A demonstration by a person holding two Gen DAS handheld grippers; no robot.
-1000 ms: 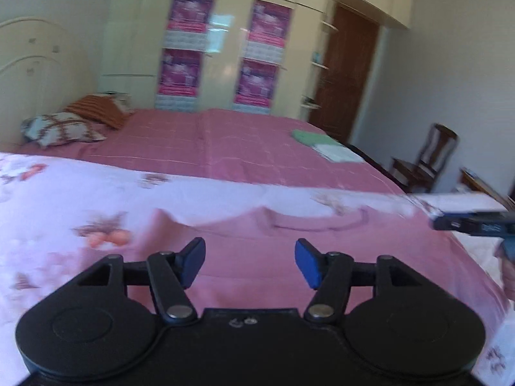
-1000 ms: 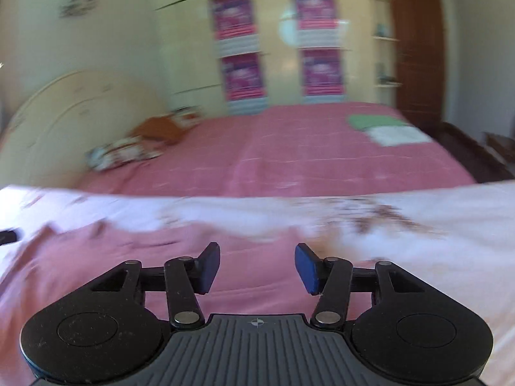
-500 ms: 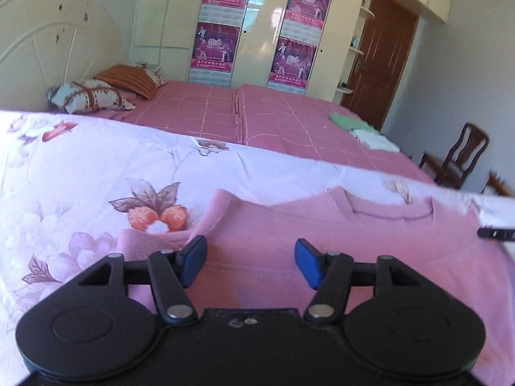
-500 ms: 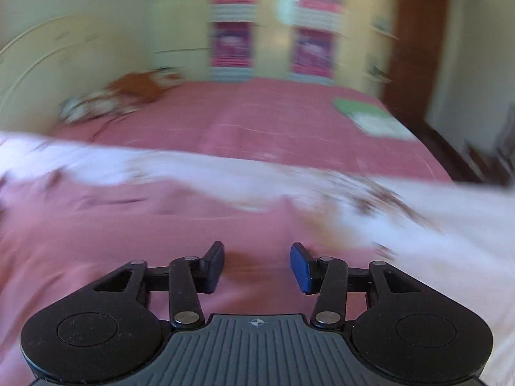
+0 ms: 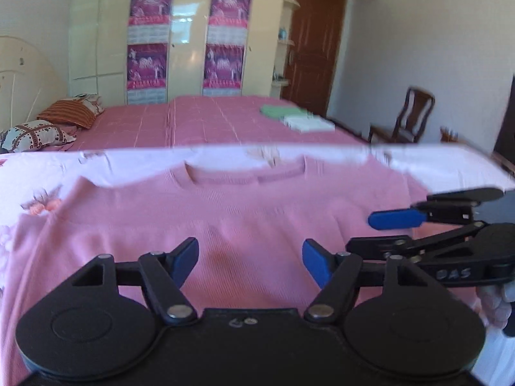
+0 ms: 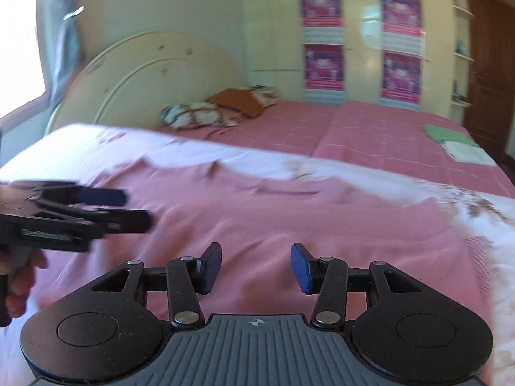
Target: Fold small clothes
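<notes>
I have the pink sweater (image 5: 244,212) lying flat on the flowered bedspread (image 5: 38,167), collar on the far side, body toward me. My left tool (image 5: 249,259) hovers over the near middle of it with its fingers spread, holding nothing. My right tool (image 6: 256,265) is also spread and empty, over the right part of the sweater, and in the left view I see it coming in from the right, near the right shoulder.

What can go wrong: the knit looks soft and thin, so if I pinch too deep I may also catch the bedspread under it and drag both. If the two tools grip at unequal places, the fold line will be crooked (one sleeve longer than the other). The tools are also close together, so they may knock each other when I close them.

What I cannot see well: the hem and the near edge are hidden under the tool bodies in both views. The left sleeve is cut off at the frame edge. The far edge and the collar are blurred, so I cannot tell whether the fabric is wrinkled there.
</notes>
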